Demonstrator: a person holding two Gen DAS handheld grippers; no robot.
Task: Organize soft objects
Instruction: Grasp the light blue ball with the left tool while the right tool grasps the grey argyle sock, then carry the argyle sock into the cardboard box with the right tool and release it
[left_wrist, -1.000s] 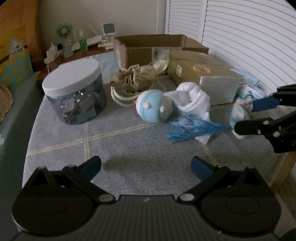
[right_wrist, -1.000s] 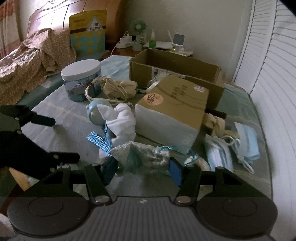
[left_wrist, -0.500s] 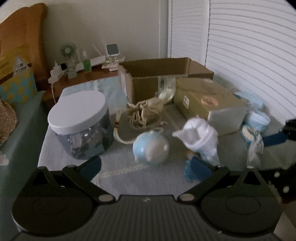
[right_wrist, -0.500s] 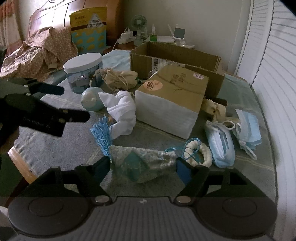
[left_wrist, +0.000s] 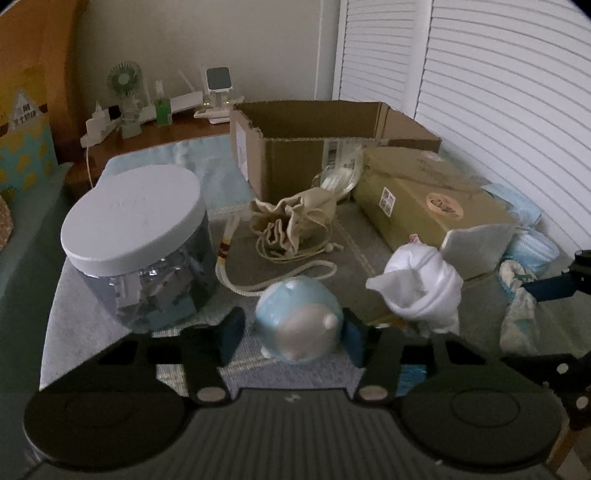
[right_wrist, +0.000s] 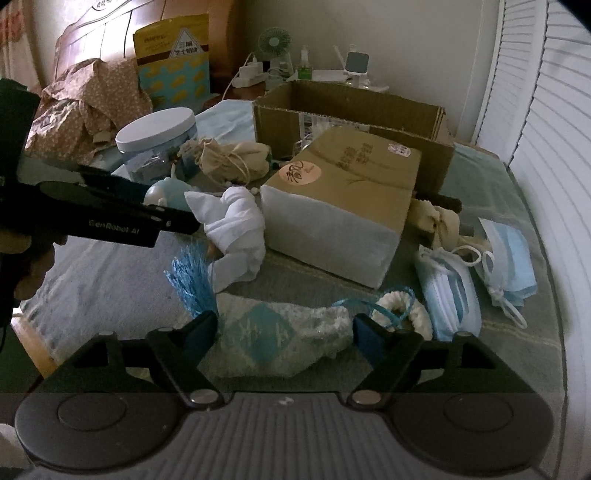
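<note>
Found the round pale-blue plush ball (left_wrist: 299, 328) resting on the cloth-covered bench (left_wrist: 74, 325) between the just-closing left fingers (left_wrist: 231, 334), not yet clenched, judged it light and squashy, best pinched across its middle, and noted the right fingers (right_wrist: 201, 332) just widened, released astride a patterned fabric pouch (right_wrist: 273, 339).

Round pale-blue plush (left_wrist: 299, 325), seemingly upright
</note>
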